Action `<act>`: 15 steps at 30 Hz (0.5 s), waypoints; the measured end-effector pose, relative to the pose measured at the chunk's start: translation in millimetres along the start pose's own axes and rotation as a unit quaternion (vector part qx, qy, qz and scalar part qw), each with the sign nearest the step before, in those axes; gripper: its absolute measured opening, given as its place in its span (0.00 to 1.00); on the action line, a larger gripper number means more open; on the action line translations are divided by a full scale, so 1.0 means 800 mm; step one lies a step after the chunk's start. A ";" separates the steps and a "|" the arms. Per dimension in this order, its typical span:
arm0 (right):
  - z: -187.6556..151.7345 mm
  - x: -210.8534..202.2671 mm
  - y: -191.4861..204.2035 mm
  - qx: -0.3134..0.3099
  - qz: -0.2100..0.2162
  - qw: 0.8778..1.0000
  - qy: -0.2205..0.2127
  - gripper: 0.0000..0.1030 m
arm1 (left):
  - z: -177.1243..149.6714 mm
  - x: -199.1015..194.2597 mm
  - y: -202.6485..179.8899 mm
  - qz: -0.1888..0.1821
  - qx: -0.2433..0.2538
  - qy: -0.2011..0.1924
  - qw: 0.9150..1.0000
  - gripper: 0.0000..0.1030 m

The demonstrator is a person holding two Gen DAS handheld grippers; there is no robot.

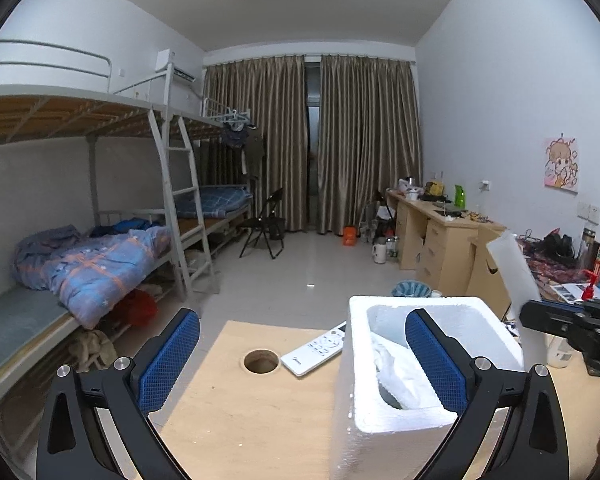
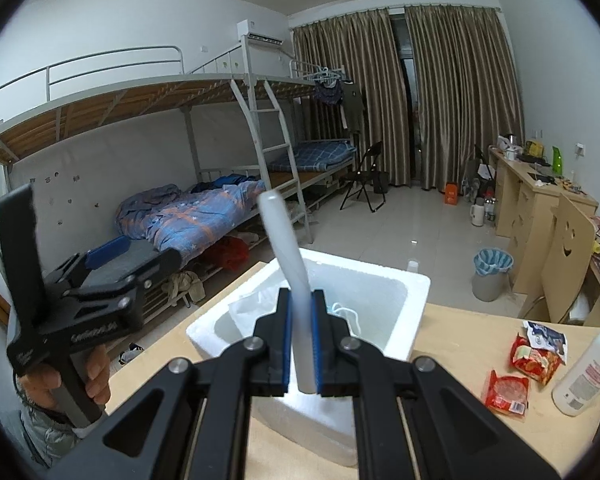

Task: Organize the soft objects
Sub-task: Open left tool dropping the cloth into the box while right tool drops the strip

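Note:
A white foam box (image 1: 436, 422) (image 2: 404, 292) stands open on the wooden table (image 1: 236, 412). Inside it lie a crumpled white bag (image 1: 400, 376) (image 2: 252, 304) and a face mask with ear loops (image 2: 346, 314). My left gripper (image 1: 304, 360) is open wide and holds nothing. Its right finger hangs over the box's inside and its left finger over the table. The right wrist view shows it at the far left (image 2: 136, 258), held by a hand (image 2: 98, 376). My right gripper (image 2: 302, 344) (image 1: 530, 314) is shut on the box's foam lid (image 2: 286, 256) (image 1: 512, 272), held upright on edge over the box.
A white remote control (image 1: 316, 348) and a round cable hole (image 1: 261, 361) lie left of the box. Two red snack packets (image 2: 534, 358) and a white bottle (image 2: 586, 368) sit to its right. Beyond the table are a bin (image 2: 490, 276), bunk beds (image 1: 100, 264) and desks (image 1: 440, 236).

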State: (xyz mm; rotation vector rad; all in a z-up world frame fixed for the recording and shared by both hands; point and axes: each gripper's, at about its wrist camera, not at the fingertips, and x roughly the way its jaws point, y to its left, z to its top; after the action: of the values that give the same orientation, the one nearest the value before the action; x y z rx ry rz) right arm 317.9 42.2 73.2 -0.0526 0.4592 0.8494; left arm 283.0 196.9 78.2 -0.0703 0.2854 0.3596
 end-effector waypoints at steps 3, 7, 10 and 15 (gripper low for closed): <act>0.001 0.016 -0.003 0.001 0.002 1.000 0.010 0.11 | -0.003 0.003 0.002 -0.005 -0.005 0.005 1.000 1.00; -0.002 0.032 -0.009 0.007 0.005 1.000 0.022 0.11 | -0.006 0.010 -0.001 -0.002 0.000 0.014 1.000 1.00; -0.004 0.041 -0.013 0.012 0.008 1.000 0.027 0.11 | -0.010 0.010 -0.005 -0.001 0.002 0.018 1.000 1.00; -0.006 0.049 -0.017 0.014 0.007 0.999 0.037 0.11 | -0.014 0.009 -0.010 -0.002 0.005 0.021 1.000 1.00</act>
State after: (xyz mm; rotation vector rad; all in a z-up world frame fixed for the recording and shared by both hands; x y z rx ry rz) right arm 348.1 60.3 50.5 -0.0544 0.5414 0.8568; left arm 289.6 190.2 65.3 -0.0676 0.3284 0.3529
